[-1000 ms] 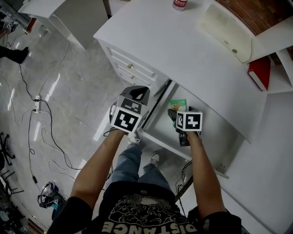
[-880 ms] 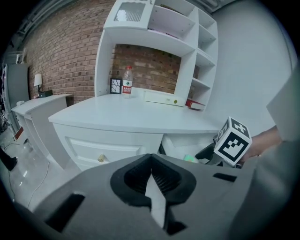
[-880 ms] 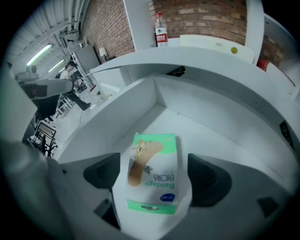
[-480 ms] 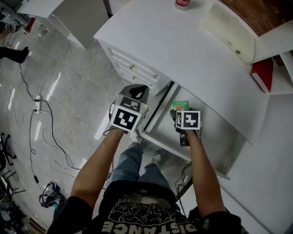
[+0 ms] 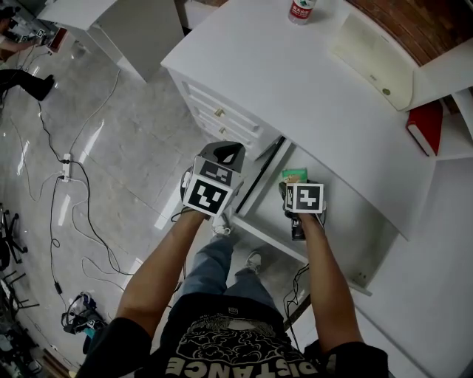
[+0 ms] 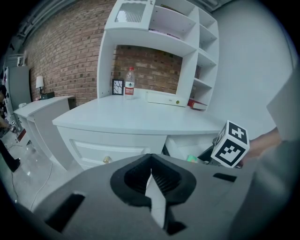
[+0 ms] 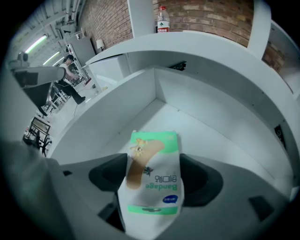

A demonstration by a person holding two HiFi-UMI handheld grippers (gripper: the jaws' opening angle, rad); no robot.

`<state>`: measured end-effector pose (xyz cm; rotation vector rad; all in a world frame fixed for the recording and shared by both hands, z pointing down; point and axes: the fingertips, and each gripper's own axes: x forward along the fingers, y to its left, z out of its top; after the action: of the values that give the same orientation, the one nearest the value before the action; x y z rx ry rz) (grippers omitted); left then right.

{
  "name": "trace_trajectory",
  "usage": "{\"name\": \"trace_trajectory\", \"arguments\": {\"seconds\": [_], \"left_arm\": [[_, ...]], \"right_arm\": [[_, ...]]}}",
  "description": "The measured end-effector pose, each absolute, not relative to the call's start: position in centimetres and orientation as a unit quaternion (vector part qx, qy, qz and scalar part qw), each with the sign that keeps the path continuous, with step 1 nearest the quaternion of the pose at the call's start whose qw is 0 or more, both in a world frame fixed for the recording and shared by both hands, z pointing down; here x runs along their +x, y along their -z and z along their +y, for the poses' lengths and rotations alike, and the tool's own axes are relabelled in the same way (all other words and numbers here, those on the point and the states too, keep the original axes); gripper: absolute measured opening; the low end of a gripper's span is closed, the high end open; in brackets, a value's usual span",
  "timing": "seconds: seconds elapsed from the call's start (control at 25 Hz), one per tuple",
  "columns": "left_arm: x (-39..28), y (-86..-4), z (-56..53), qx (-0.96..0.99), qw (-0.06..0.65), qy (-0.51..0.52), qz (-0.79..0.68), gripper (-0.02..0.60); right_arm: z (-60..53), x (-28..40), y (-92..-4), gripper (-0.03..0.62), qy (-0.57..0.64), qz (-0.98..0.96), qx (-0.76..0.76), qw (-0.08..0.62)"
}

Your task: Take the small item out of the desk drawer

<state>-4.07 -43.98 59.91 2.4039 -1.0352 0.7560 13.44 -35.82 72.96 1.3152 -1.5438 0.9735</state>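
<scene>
A green-and-white bandage box (image 5: 293,176) (image 7: 154,154) lies in the open white desk drawer (image 5: 266,229) (image 7: 197,122). My right gripper (image 5: 293,187) (image 7: 153,180) points steeply down into the drawer. Its jaws have just been closing and both pads now rest against the box's sides. My left gripper (image 5: 220,153) (image 6: 151,176) hangs outside the drawer's left front corner. Its jaws are shut, with nothing of the scene between them. In the left gripper view the right gripper's marker cube (image 6: 230,144) shows over the drawer.
The white desk top (image 5: 295,81) overhangs the drawer's back. On it stand a water bottle (image 5: 301,9) (image 6: 130,87) and a long white tray (image 5: 369,55). A red book (image 5: 427,125) lies on a shelf. A small drawer stack (image 5: 222,114) is left of the open drawer. Cables (image 5: 66,192) cross the floor.
The right gripper has edged toward the green box and now covers more of it. The left gripper has kept its place. The whole scene has slid slightly in the head view.
</scene>
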Motion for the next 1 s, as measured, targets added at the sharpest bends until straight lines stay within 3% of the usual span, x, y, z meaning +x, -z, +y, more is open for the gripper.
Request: {"name": "trace_trajectory", "arguments": {"seconds": [1.0], "left_arm": [[-3.2,-52.7,-37.5,0.857,0.169,-0.251,-0.417,0.009]], "right_arm": [[-33.1,13.2,-64.2,0.348,-0.325,-0.694,0.521,0.374]]}}
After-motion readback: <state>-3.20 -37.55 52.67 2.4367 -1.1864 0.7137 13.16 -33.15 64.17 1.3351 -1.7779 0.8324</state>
